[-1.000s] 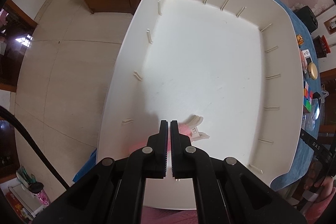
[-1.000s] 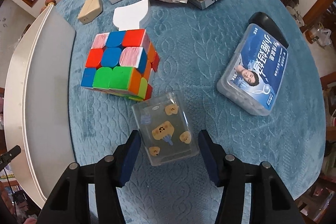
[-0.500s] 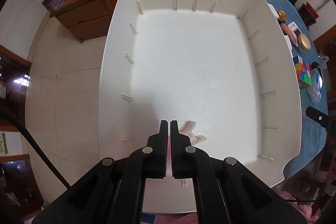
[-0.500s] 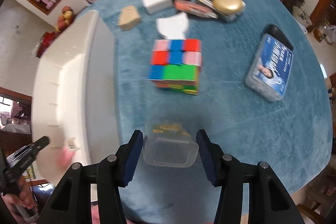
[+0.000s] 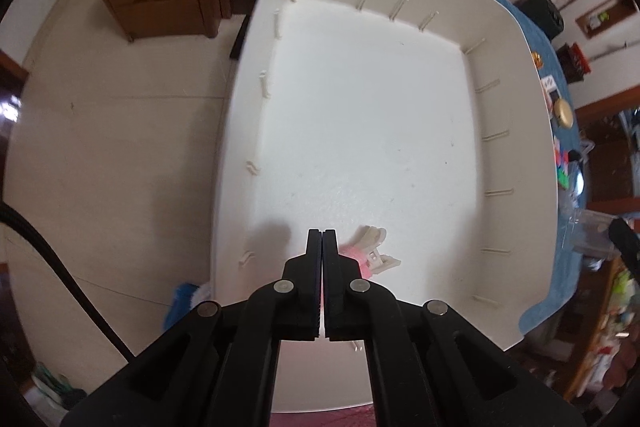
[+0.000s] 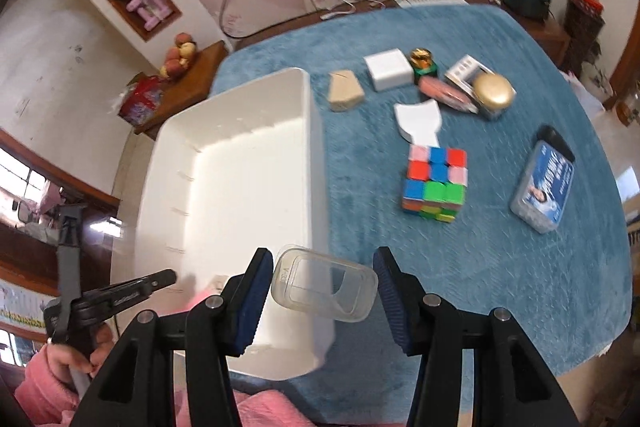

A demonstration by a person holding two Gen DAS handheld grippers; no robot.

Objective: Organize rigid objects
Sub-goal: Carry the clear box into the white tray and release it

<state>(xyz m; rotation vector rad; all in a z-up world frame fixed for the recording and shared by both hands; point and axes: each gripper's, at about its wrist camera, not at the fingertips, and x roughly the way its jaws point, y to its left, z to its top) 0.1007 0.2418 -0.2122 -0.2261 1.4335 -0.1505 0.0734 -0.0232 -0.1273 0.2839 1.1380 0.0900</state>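
My right gripper (image 6: 322,289) is clamped on the clear plastic box (image 6: 324,283), held over the near corner of the white bin (image 6: 240,163). I carry it inward past the rim, lower it level, then release. My left gripper (image 5: 322,239) is pressed together over the bin floor, apparently empty, beside a pink clip (image 5: 370,253).
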